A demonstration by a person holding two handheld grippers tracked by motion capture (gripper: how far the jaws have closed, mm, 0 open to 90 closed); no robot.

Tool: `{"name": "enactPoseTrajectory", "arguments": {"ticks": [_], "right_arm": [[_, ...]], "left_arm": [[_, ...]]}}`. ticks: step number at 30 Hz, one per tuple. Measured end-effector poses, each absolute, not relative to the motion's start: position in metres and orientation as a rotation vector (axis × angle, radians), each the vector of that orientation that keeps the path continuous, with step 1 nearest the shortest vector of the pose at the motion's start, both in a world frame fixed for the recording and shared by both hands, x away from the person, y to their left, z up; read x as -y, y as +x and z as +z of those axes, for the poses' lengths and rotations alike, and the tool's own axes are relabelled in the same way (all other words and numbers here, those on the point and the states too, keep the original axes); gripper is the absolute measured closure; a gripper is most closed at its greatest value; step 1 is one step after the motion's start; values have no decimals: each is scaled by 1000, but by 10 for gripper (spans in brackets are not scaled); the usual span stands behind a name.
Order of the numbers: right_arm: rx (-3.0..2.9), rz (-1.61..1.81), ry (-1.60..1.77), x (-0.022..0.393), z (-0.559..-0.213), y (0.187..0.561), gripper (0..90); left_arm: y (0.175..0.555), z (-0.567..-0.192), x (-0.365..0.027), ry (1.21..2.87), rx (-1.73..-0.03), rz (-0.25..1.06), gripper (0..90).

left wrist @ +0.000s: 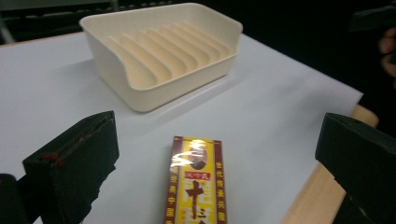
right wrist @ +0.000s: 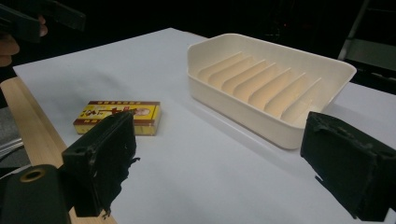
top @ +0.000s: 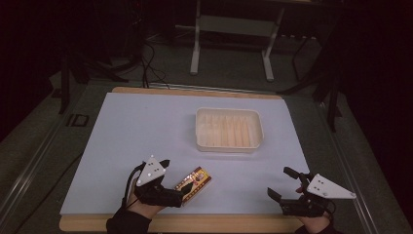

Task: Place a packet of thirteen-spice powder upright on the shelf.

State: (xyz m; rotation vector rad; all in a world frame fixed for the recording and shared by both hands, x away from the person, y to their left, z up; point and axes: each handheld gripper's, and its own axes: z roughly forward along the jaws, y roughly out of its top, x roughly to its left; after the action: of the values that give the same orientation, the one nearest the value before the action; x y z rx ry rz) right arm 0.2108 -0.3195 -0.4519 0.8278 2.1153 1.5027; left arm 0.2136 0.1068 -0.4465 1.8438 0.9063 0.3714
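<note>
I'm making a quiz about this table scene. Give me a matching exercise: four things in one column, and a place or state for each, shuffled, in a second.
Things:
1. cream tray
2. yellow box
3. left gripper
4. right gripper

States or places:
A. open, near the table's right front corner
B. lying flat on the white sheet
C. holds nothing, ribbed floor
D. open, jaws either side of the box

Pairs: 1-C, 2-B, 3-D, 4-A

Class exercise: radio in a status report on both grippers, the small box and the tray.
Left gripper open, fingers either side of the yellow box, not touching. Right gripper open, holding nothing. Cream tray beyond, nothing inside. Path between looks unobstructed.
</note>
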Motion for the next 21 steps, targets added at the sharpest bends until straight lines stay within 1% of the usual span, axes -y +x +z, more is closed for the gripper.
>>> {"name": "enactPoseTrajectory", "arguments": {"ticks": [2,3,7,16,17,18,21], "right_arm": [[-2113,1504,830,320,-452,211,103],[-2113,1505,830,320,-452,211,103],[-2114,1504,829,320,-452,211,103],[-2123,1507,823,318,-452,210,103],[-2123,1507,824,318,-452,210,103],[-2123,1507,822,318,-453,210,103],[-2124,1507,820,318,-453,210,103]], "left_arm": [[215,-447,-103,1868,-919,401,3],[217,-448,-102,1875,-916,383,3],[220,-450,-94,1906,-926,390,3],[230,-454,-79,1952,-942,354,12],[233,-456,-75,1980,-948,358,12],[236,-459,-72,2010,-953,330,12],[238,-463,-68,2027,-969,325,13]]}}
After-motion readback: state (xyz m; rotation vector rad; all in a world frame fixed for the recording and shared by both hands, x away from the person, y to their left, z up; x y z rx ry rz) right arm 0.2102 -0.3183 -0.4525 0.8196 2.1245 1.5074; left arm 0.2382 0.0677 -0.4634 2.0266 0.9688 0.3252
